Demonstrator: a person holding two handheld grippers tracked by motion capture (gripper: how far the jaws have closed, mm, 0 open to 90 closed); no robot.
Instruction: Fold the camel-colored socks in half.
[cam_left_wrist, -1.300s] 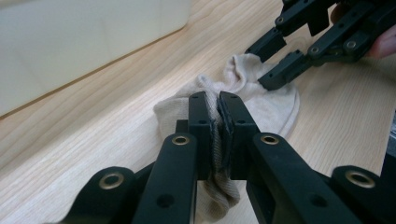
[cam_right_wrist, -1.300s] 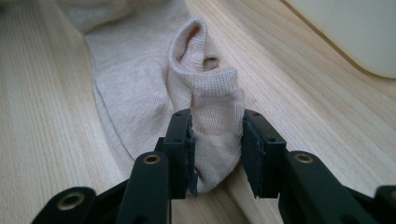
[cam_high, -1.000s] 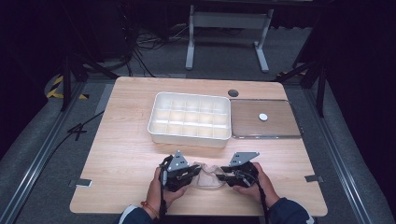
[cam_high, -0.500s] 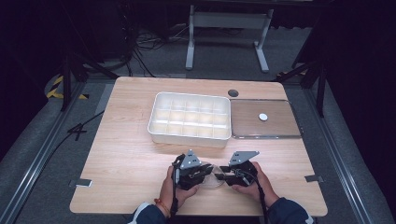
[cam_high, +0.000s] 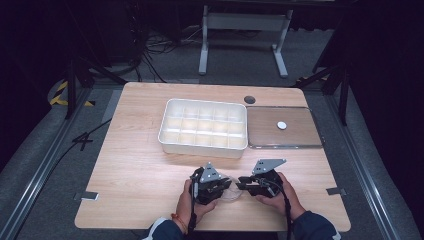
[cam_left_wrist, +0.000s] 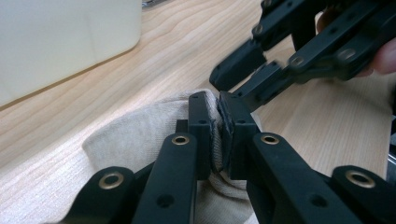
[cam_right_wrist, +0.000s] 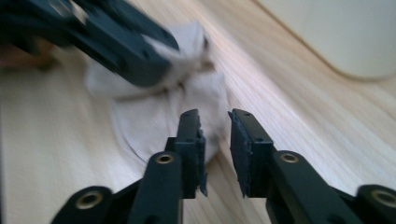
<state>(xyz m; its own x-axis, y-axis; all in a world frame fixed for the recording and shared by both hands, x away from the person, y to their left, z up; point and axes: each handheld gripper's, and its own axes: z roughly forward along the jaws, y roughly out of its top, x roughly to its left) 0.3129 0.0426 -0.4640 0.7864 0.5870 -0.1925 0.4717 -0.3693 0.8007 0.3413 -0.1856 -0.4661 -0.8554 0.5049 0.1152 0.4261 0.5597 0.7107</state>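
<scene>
The left gripper (cam_left_wrist: 218, 122) is pinching the beige sock (cam_left_wrist: 140, 135) tightly, while the right gripper (cam_right_wrist: 214, 140) has just been closing, jaws narrow but holding nothing yet, so folding is continuing

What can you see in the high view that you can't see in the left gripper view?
The high view alone takes in the whole wooden table, the compartments of the white divider tray, the brown board with a small white disc, and both of the person's hands.

The left gripper view alone shows, close up, the left gripper pinching a fold of the beige cloth.

Both show the cloth, the tray, the tabletop and the right gripper.
</scene>
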